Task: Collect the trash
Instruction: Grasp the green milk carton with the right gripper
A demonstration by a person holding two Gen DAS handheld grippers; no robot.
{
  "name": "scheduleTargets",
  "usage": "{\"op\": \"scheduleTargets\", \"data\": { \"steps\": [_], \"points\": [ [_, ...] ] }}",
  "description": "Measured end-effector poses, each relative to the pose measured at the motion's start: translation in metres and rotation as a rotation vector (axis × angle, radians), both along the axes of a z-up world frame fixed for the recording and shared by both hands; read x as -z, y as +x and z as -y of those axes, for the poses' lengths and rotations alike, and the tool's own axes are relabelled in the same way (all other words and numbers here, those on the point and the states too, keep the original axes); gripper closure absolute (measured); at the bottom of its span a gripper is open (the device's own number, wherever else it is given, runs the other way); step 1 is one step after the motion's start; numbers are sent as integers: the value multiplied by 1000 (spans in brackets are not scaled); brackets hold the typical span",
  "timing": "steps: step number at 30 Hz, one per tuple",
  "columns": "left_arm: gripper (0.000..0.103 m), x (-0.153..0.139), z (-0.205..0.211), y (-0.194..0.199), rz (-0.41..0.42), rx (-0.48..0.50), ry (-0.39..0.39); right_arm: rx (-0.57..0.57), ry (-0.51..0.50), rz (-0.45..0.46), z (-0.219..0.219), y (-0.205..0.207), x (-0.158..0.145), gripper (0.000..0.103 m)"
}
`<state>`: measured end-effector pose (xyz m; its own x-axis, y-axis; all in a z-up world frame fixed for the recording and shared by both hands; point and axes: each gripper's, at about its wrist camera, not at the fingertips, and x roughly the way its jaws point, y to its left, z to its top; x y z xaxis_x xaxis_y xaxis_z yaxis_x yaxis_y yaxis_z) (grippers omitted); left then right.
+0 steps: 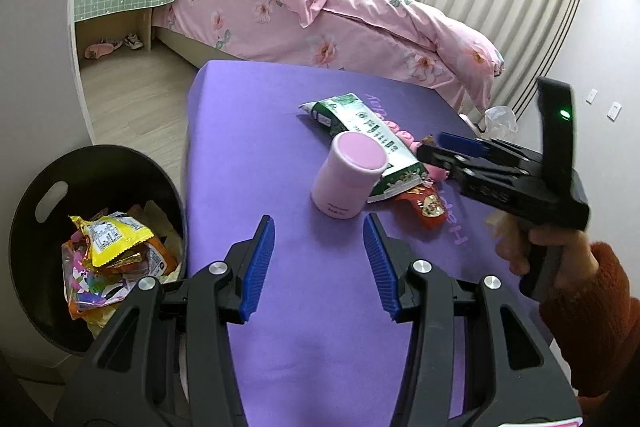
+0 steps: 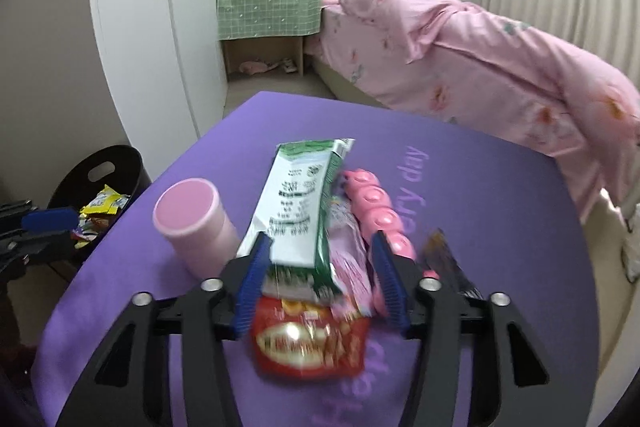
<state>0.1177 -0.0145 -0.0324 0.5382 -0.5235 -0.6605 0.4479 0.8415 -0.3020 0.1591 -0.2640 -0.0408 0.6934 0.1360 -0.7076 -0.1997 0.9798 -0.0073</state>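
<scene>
Right tool (image 2: 320, 279) part-open, straddling stacked green-white wrapper (image 2: 296, 203) and red snack packet (image 2: 308, 339); closing risks grabbing both, nudging pink cup (image 2: 192, 223). Left tool (image 1: 318, 267) open, empty, at worktop (image 1: 248, 115) near edge.

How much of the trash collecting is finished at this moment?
Partly done. The black bin already holds several wrappers. In hand: the right gripper straddles the green-white packet and red wrapper, apparently not yet clamped. The left gripper is open and empty. Those wrappers still lie on the purple mat, beside a pink cup.

Close wrist views (shared purple table (image 1: 320, 307))
</scene>
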Motion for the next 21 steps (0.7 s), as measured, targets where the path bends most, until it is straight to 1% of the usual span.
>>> {"op": "scheduleTargets", "data": {
  "steps": [1, 2, 4, 6, 7, 8, 11, 13, 17, 21],
  "points": [
    [59, 2, -3, 1, -8, -5, -3, -4, -1, -4, -2, 5, 2, 66],
    [59, 4, -5, 2, -14, -8, -6, -8, -3, -12, -3, 13, 5, 69],
    [59, 8, -8, 5, -23, -14, -6, -11, 10, -35, -2, 29, 12, 70],
    [59, 12, -10, 7, -36, -25, -6, -27, 52, -66, 0, 39, 18, 72],
    [59, 14, -11, 8, -41, -29, -8, -39, 78, -93, 1, 45, 22, 79],
    [59, 15, -11, 9, -50, -33, -13, -41, 87, -108, 1, 48, 24, 80],
    [59, 18, -7, 9, -61, -33, -13, -51, 123, -107, 6, 49, 19, 86],
    [59, 17, 0, 9, -60, -21, -10, -34, 123, -77, 10, 43, 10, 88],
    [59, 17, 22, 4, -61, 38, -16, -7, 141, 2, 30, 24, -17, 89],
    [59, 14, 52, -1, -57, 107, -40, 44, 100, 74, 55, 4, -42, 89]
  ]
}}
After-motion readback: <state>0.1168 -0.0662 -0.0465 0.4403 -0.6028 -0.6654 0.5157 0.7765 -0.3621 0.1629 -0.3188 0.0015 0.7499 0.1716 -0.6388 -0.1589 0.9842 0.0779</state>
